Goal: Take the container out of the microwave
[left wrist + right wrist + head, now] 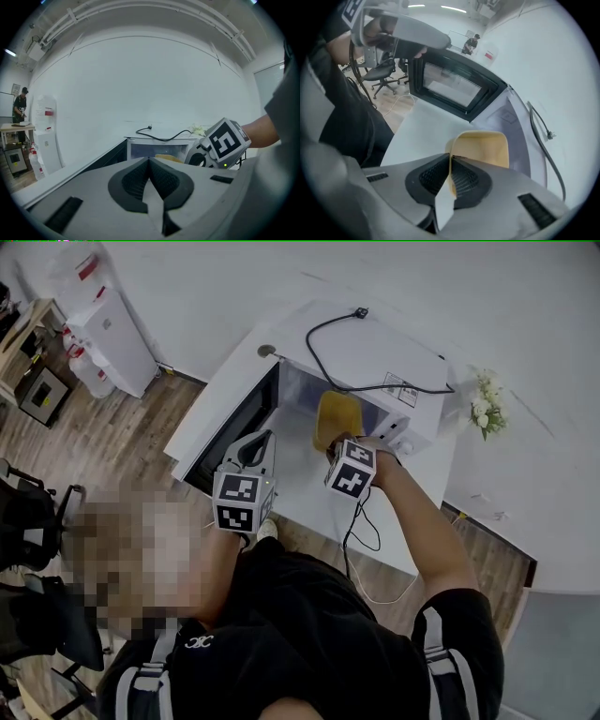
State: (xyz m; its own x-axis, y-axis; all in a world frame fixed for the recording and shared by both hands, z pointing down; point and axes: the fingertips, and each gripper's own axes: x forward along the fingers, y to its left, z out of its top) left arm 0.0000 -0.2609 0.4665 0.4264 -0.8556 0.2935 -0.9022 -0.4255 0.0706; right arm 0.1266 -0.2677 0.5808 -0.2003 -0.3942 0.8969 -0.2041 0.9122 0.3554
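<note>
A white microwave (394,367) stands on a white table (319,507) with its door (234,427) swung open to the left. My right gripper (451,165) is shut on the rim of a yellow container (485,147). In the head view the container (336,416) hangs tilted at the oven's open mouth, just above the table. My left gripper (259,448) hovers by the door's inner side with its jaws shut on nothing. In the left gripper view, beyond the left gripper (149,161), the microwave (154,149) shows with a sliver of the container (168,158) in it.
A black power cord (347,357) lies loose on top of the microwave. White flowers (487,404) stand to its right. A thin cable (361,531) hangs over the table's front edge. A water dispenser (117,334) and office chairs (28,512) are on the wood floor to the left.
</note>
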